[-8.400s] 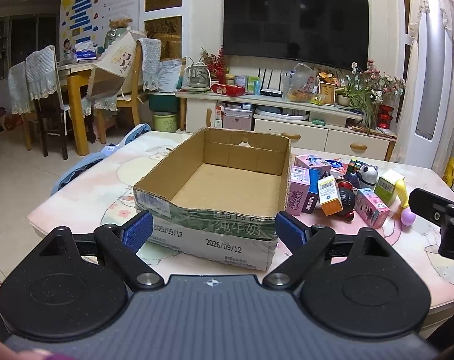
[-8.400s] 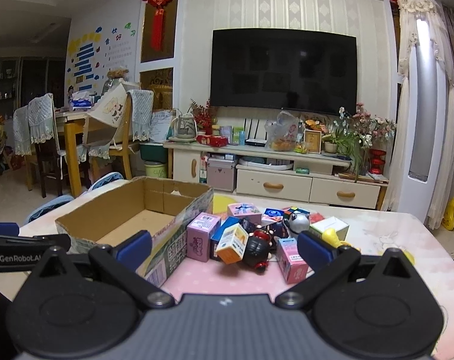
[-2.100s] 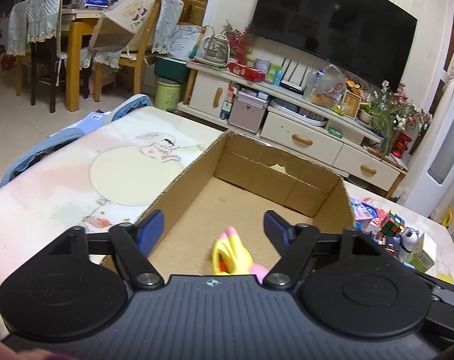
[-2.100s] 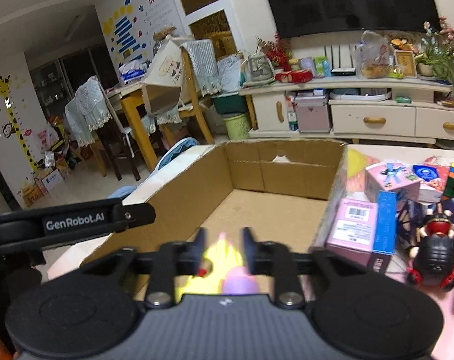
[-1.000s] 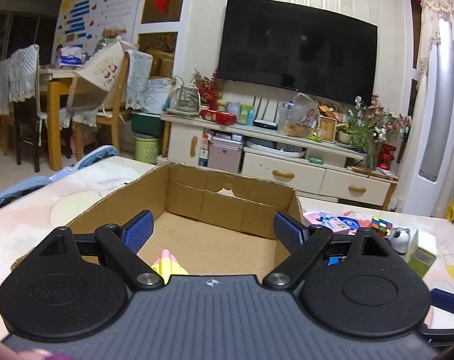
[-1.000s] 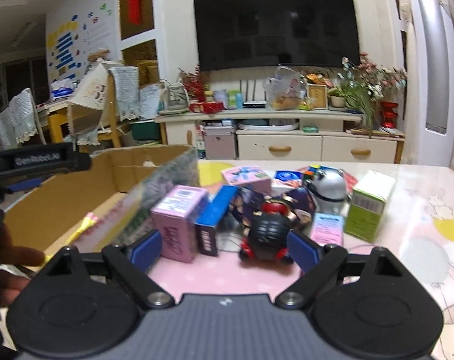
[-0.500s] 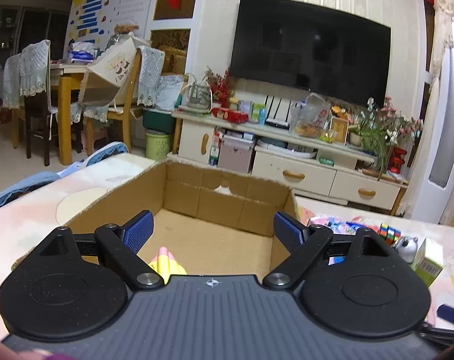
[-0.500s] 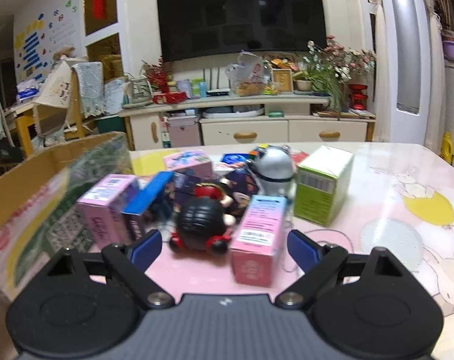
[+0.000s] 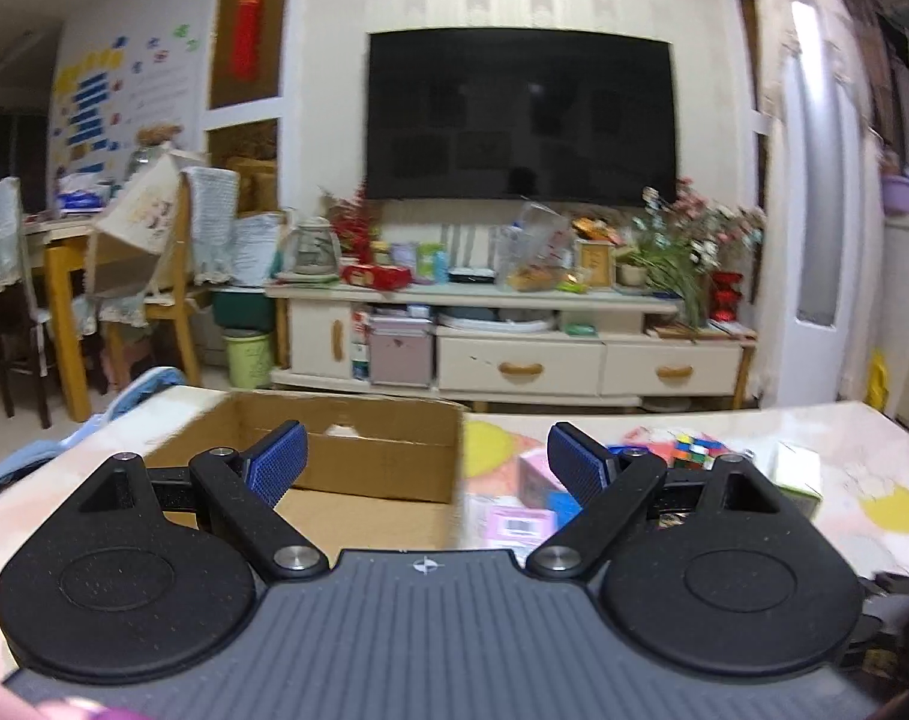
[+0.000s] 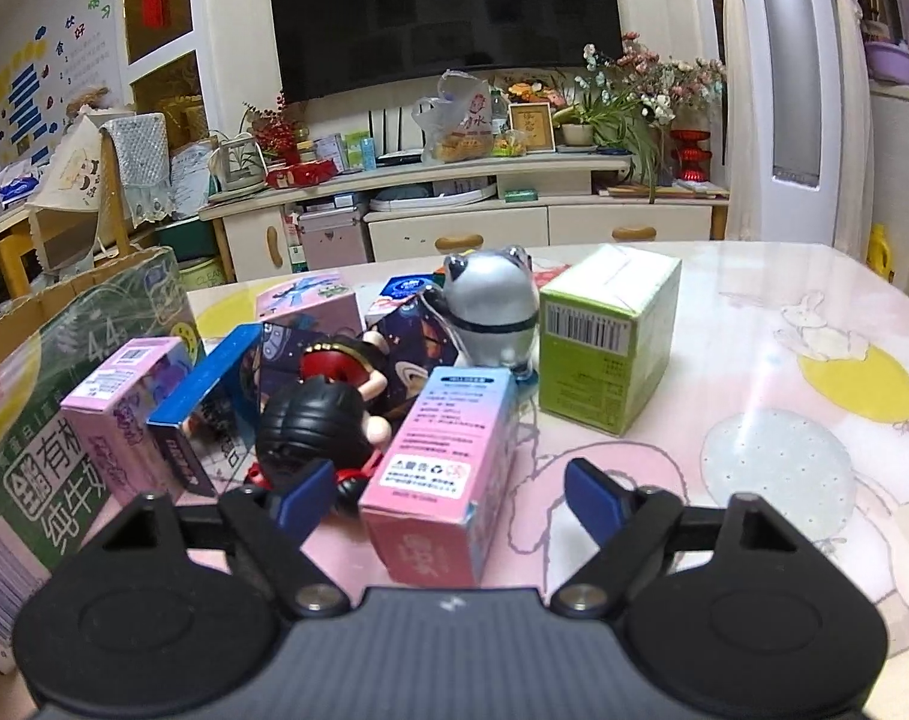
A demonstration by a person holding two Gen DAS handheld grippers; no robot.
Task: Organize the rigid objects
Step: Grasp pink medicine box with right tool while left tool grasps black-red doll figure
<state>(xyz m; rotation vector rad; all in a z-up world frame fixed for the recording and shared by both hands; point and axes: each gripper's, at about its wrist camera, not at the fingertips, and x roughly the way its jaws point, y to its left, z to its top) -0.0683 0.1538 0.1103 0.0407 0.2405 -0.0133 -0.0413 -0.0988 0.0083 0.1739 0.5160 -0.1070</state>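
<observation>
Landmark: open brown cardboard box (image 9: 382, 468) with green printed outer sides, on the pastel rabbit-print table (image 10: 754, 360).

Left gripper (image 9: 427, 462): held open above the near edge of the cardboard box, blue pads wide apart, nothing between them, pointing across the box interior toward its far wall. Floor of the box mostly hidden behind the gripper body, so contents not discernible here.

Right gripper (image 10: 448, 498): low over the table, to the right of the cardboard box, aimed at the pile of toys and cartons. Jaws just been closing, yet not gripping; a tall pink-and-blue paper carton (image 10: 448, 450) standing upright between the blue pads, clear gap on its right side, left pad close to its near-left corner without visible pressure.

Just right of the cardboard box, against its printed wall: a pink rectangular carton (image 10: 118, 396) with a barcode on top. Next along, leaning on it: a blue flat carton (image 10: 202, 384). Further right from the box: a round black-and-red toy figure (image 10: 316, 420), touching the pink-and-blue carton's left face. Behind those: a dark box with a planet print (image 10: 412, 348) and a grey-and-white cat figurine (image 10: 490, 312). Farthest right from the box: an upright light-green carton (image 10: 604, 348), apart from the pink-and-blue one. Beyond the pile, seen from the left wrist: a multicoloured puzzle cube (image 9: 691, 450).
</observation>
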